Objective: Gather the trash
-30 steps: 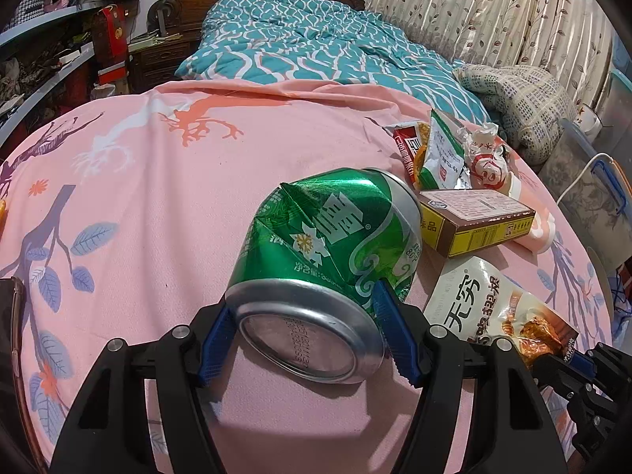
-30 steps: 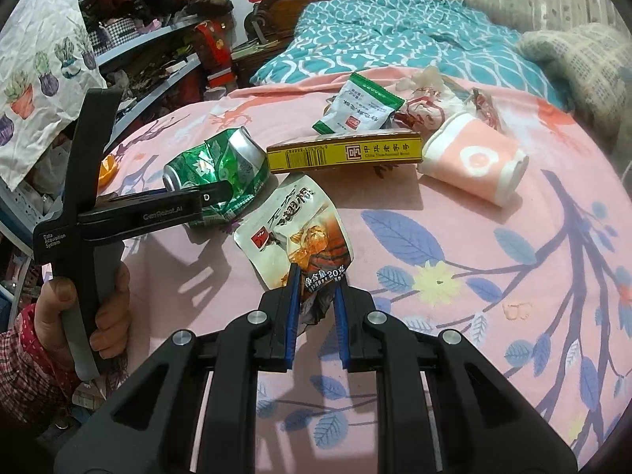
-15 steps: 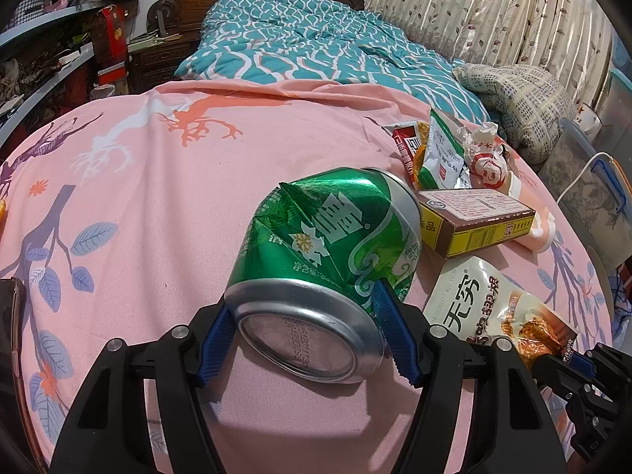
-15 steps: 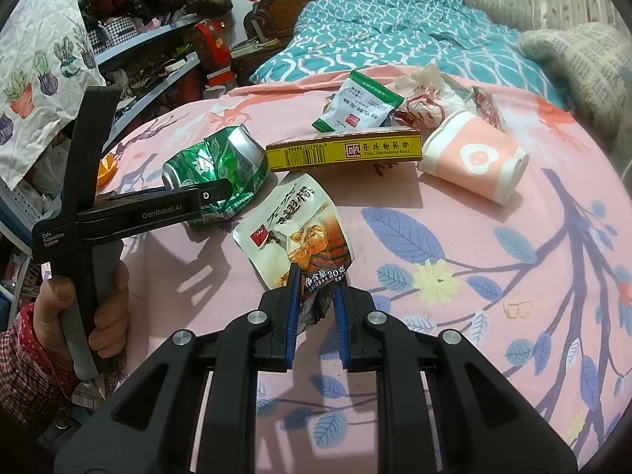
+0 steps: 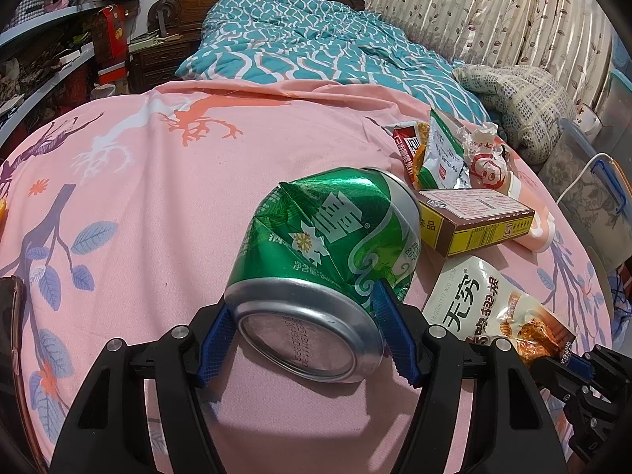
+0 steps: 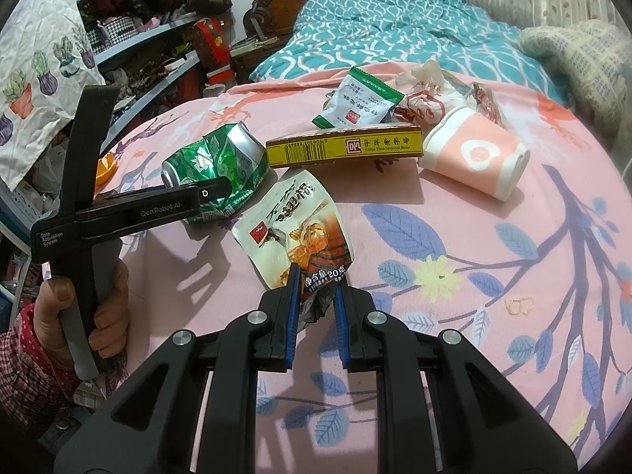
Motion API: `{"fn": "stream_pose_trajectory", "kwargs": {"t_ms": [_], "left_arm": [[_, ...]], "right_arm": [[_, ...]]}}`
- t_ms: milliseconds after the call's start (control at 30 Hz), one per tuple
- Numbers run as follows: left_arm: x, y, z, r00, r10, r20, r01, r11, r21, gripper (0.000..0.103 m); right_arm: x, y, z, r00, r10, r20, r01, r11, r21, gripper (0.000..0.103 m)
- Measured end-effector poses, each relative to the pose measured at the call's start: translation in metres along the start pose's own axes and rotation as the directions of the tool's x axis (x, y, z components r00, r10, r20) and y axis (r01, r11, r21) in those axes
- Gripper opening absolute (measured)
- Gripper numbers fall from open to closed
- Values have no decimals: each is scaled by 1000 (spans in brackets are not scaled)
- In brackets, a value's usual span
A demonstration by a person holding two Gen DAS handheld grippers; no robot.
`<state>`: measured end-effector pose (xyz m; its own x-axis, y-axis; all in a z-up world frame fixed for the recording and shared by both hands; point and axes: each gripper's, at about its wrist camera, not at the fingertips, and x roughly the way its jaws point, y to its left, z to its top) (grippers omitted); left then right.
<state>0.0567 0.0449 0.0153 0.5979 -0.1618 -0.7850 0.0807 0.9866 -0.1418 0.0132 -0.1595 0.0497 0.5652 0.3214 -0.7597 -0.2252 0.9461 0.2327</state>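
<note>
Pink leaf-printed table cloth [image 5: 166, 205] strewn with trash, left tool [image 5: 304, 339] clamped on crushed green aluminium can's [image 5: 331, 233] base, right tool [image 6: 316, 296] pinching white snack wrapper's [image 6: 296, 221] near corner, yellow carton [image 6: 343, 146] just beyond.

Both cams ride on a hand-held gripper, looking down-forward across the pink tabletop [image 5: 166, 181] toward the bed [image 6: 395, 27]. Left one sits right up against the can [image 5: 331, 237]. Right one is a bit further back; both catch the can [image 6: 221, 166], box [image 6: 343, 146] and snack bag [image 6: 300, 229].
</note>
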Motion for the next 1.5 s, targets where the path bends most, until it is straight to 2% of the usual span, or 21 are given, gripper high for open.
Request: {"fn": "stream_pose_trajectory", "kwargs": {"t_ms": [267,500,633,800,967,1033,1167,1300,1367,1500], "left_arm": [[-6,5,-5,1000,9,0,-9,1000,-27,63],[-26,20,-15,1000,-7,-5,7,998,-68,62],[-48,26,-12,999,-31,29,33,995,-99,61],[-76,5,1,992,-85,93,90,995,-48,61],[-80,-39,9,980,-174,91,172,984,38,61],[-77,-65,13,969,-234,74,228,970,82,61],[-65,-111,20,951,-309,34,300,941,157,61],[-48,-174,32,923,-385,-11,376,892,251,61],[-38,-208,38,905,-423,-40,415,861,295,61],[-13,-297,48,863,-490,-121,495,777,388,61]], "right_arm": [[-3,-12,-2,1000,14,-5,-13,999,29,18],[-16,-49,-8,999,29,13,-31,992,119,18],[-24,-66,-15,998,52,29,-56,984,169,18],[-36,-85,-28,998,43,42,-51,977,206,17],[-59,-124,-50,997,-12,76,-12,949,316,16],[-67,-139,-57,995,-34,91,-1,933,359,16],[-88,-172,-69,987,-90,131,22,895,446,16],[-112,-208,-81,969,-168,181,49,850,525,16],[-123,-227,-87,958,-213,193,68,821,567,16],[-144,-272,-101,931,-303,205,101,752,652,16]]}}
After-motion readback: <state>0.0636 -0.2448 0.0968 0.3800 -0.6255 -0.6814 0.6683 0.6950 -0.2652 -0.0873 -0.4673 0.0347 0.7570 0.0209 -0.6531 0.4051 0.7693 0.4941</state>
